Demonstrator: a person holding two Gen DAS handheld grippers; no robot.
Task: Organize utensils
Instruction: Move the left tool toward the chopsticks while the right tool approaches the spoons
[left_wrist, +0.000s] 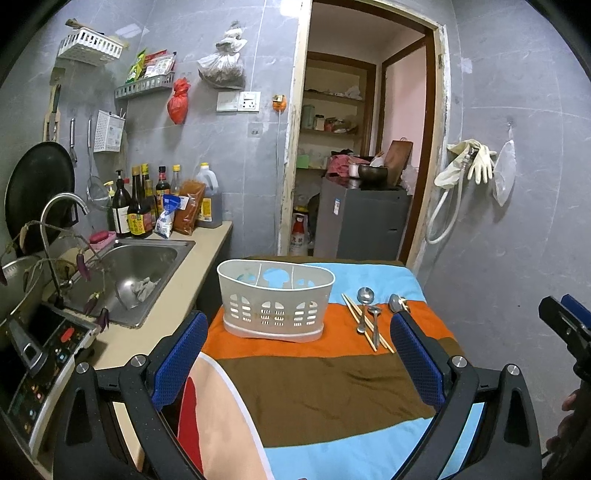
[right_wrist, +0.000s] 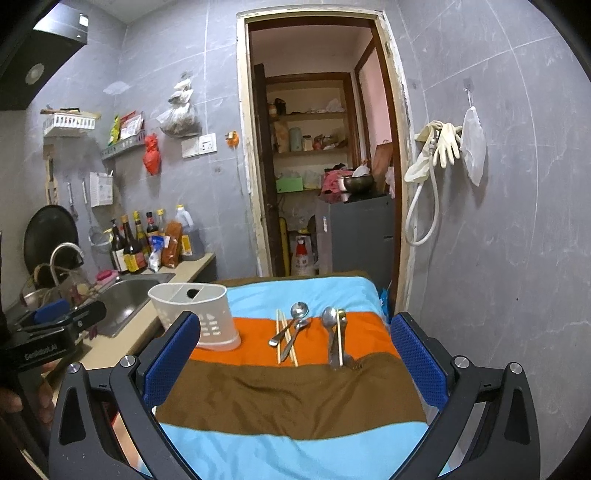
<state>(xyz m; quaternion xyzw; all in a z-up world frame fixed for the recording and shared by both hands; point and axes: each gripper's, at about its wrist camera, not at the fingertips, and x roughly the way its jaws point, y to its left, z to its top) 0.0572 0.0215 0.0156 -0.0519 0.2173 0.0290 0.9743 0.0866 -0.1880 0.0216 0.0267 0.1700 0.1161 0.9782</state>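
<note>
A white slotted utensil caddy (left_wrist: 275, 299) (right_wrist: 201, 314) with three empty compartments stands on the striped cloth's orange band. To its right lie two spoons (left_wrist: 364, 306) (right_wrist: 295, 321) across a pair of chopsticks (left_wrist: 365, 326) (right_wrist: 282, 341). Further right lie another spoon (right_wrist: 330, 325), a chopstick (right_wrist: 339, 341) and a fork (right_wrist: 345, 360). My left gripper (left_wrist: 299, 363) is open and empty, near the table's front edge. My right gripper (right_wrist: 295, 360) is open and empty, also in front of the utensils.
The table is covered by a blue, orange and brown cloth (left_wrist: 314, 387). A counter with a steel sink (left_wrist: 136, 273), faucet and sauce bottles (left_wrist: 140, 206) runs along the left. An induction cooker (left_wrist: 40, 354) sits front left. A doorway (right_wrist: 317, 166) is behind the table.
</note>
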